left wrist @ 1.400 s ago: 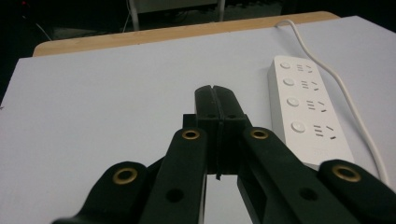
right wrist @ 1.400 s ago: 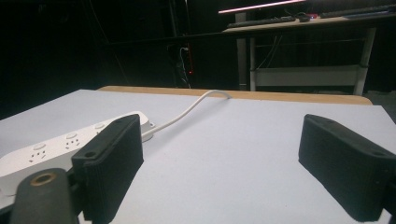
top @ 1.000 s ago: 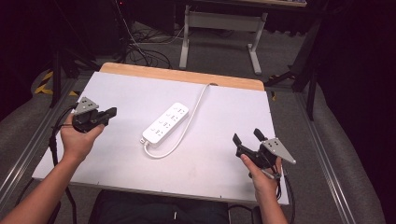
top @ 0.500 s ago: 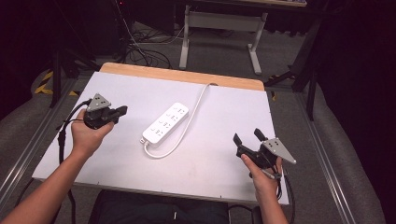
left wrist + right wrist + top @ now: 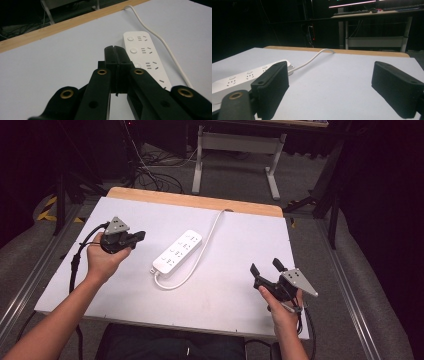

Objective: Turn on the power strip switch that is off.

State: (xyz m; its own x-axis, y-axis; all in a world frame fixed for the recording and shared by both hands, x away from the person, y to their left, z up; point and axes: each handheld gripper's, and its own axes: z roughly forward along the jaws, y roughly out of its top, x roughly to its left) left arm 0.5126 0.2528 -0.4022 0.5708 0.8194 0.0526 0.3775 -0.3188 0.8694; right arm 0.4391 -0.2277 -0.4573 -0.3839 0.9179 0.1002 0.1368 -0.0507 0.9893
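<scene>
A white power strip (image 5: pixel 177 252) lies slantwise in the middle of the white table (image 5: pixel 240 235), its white cable (image 5: pixel 210 237) curling round it and running off over the far edge. My left gripper (image 5: pixel 139 236) hovers just left of the strip, jaws pressed together with nothing between them; in the left gripper view its tips (image 5: pixel 115 51) point at the strip (image 5: pixel 145 57). My right gripper (image 5: pixel 265 268) is held near the front right of the table, open and empty. The right gripper view has the strip (image 5: pixel 244 77) at its left, beyond the gripper (image 5: pixel 337 82).
A wooden strip (image 5: pixel 195 200) edges the far side of the table. Beyond it stand a metal desk frame (image 5: pixel 235 142) and loose cables (image 5: pixel 150 175) on the grey floor. Metal rails (image 5: pixel 30 285) run along both sides of the table.
My left gripper has moved right, toward the power strip. The right gripper has stayed in place, open as before.
</scene>
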